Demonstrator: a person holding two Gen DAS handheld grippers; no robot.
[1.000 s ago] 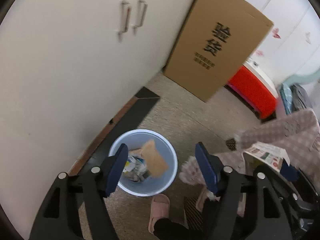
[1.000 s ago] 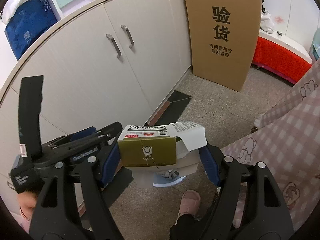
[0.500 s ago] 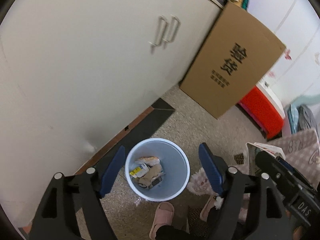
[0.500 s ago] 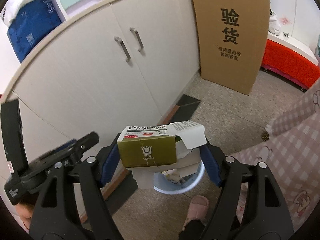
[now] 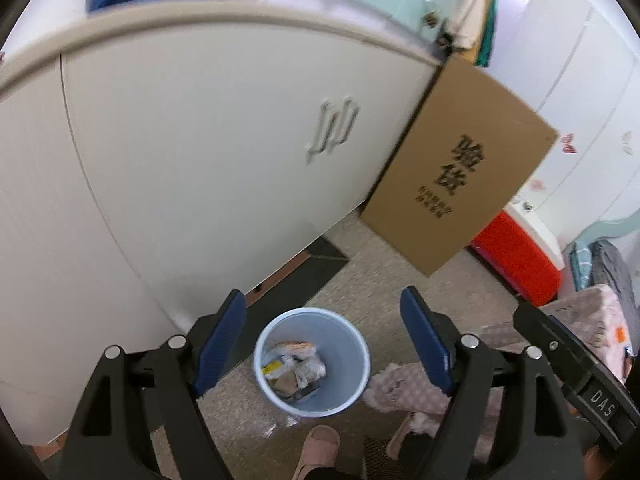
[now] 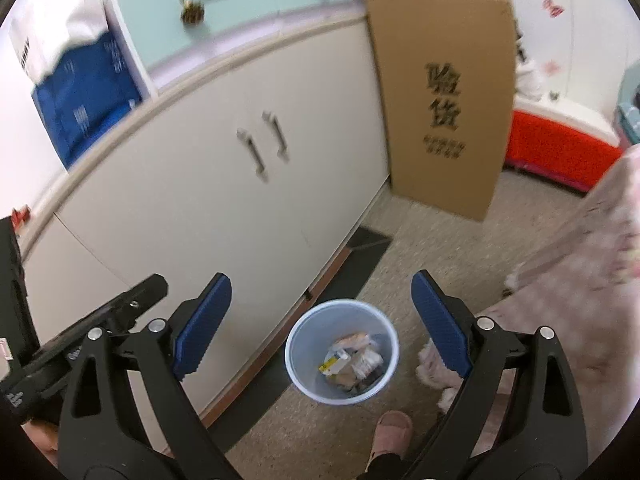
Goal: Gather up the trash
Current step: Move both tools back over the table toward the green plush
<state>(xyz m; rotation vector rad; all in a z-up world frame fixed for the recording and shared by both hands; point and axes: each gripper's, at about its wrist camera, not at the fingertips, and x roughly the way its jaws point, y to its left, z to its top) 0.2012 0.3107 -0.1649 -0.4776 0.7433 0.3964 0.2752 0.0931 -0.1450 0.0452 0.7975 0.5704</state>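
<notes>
A pale blue trash bin [image 5: 352,384] stands on the speckled floor by the white cabinet, with several pieces of trash [image 5: 294,368] inside. It also shows in the right wrist view [image 6: 304,376] with trash [image 6: 352,360] in it. My left gripper [image 5: 324,344] is open and empty, high above the bin. My right gripper [image 6: 320,324] is open and empty, also above the bin. The left gripper's body shows at the left of the right wrist view.
A white cabinet [image 5: 200,160] with two handles [image 6: 262,148] runs along the left. A large cardboard box [image 5: 460,184] leans against it. A red chest [image 5: 516,256] stands behind. A pink checked cloth [image 6: 580,272] hangs at right. A pink slipper [image 5: 318,452] is near the bin.
My right gripper has opened and the green and white carton it held has left the jaws. Both grippers have risen and tilted up, so the cabinet top now shows.
</notes>
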